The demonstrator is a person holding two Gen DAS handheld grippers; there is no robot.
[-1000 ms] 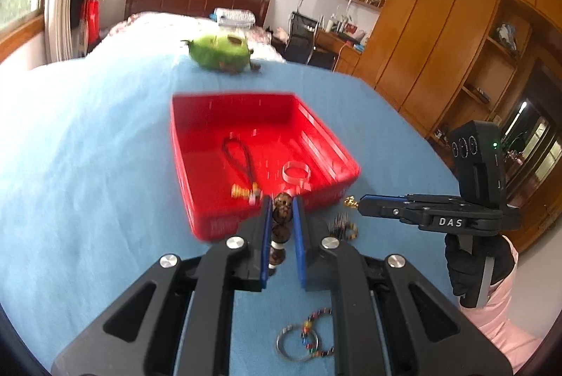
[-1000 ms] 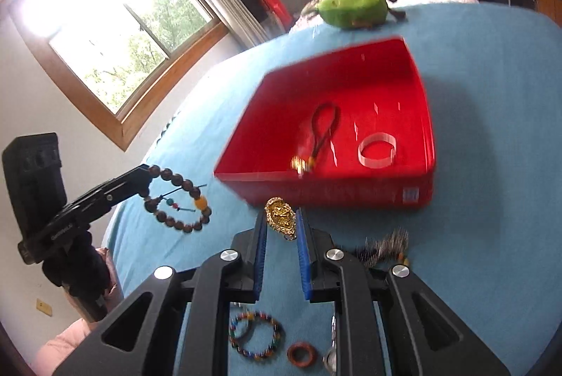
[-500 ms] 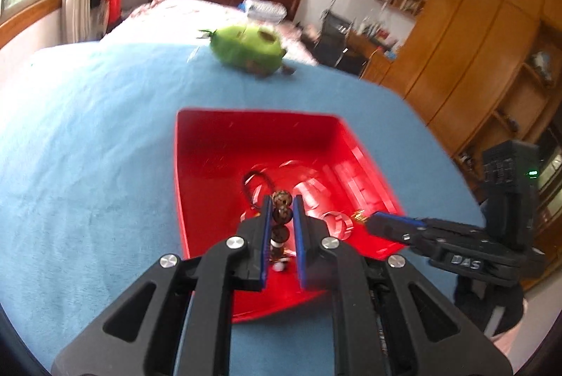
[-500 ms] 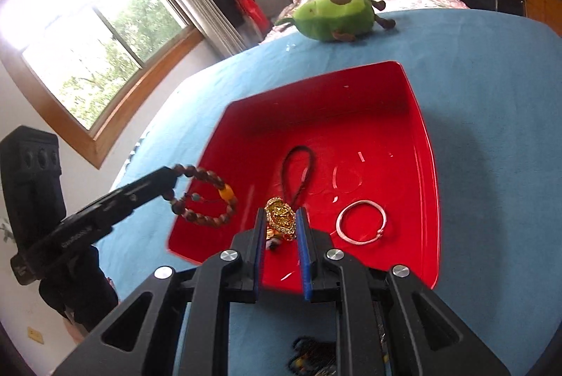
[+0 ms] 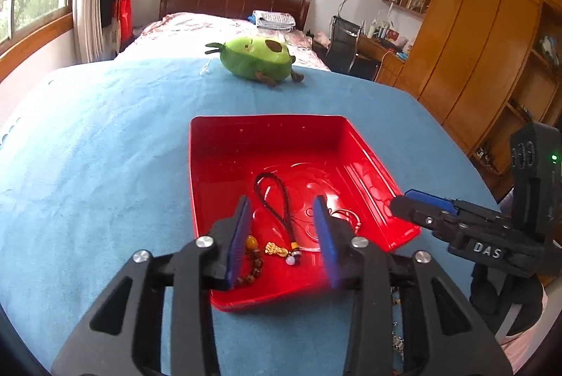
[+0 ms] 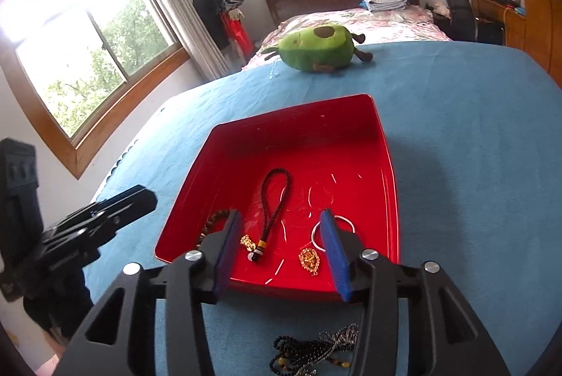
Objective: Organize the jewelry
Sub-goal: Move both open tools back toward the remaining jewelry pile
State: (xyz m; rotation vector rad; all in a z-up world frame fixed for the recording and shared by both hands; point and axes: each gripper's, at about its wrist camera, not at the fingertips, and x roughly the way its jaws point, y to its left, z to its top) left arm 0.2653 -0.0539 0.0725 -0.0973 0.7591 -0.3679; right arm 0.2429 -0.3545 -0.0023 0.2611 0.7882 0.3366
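A red tray [image 5: 196, 186] lies on the blue cloth. My left gripper [image 5: 281, 203] hovers over its near end, jaws opening and nothing pressed between the pads. Below it in the tray lie a brown bead bracelet [image 5: 251, 265] and a black cord with a gold charm [image 5: 277, 196]. My right gripper [image 6: 280, 216] also hangs over the tray [image 6: 390, 165], jaws opening and empty. A gold pendant [image 6: 309, 260] rests on the tray floor beneath it, next to the black cord [image 6: 272, 200] and a thin ring [image 6: 346, 223]. The bracelet [image 6: 210, 225] lies at the tray's left.
A green avocado plush [image 5: 256, 59] sits on the cloth beyond the tray. A black bead string and a metal chain [image 6: 316, 351] lie on the cloth just in front of the tray. A bed, windows and wooden cabinets fill the room behind.
Both grippers moved forward over the tray and their jaws parted. The bead bracelet left the left gripper and the gold pendant left the right; both now lie in the tray.
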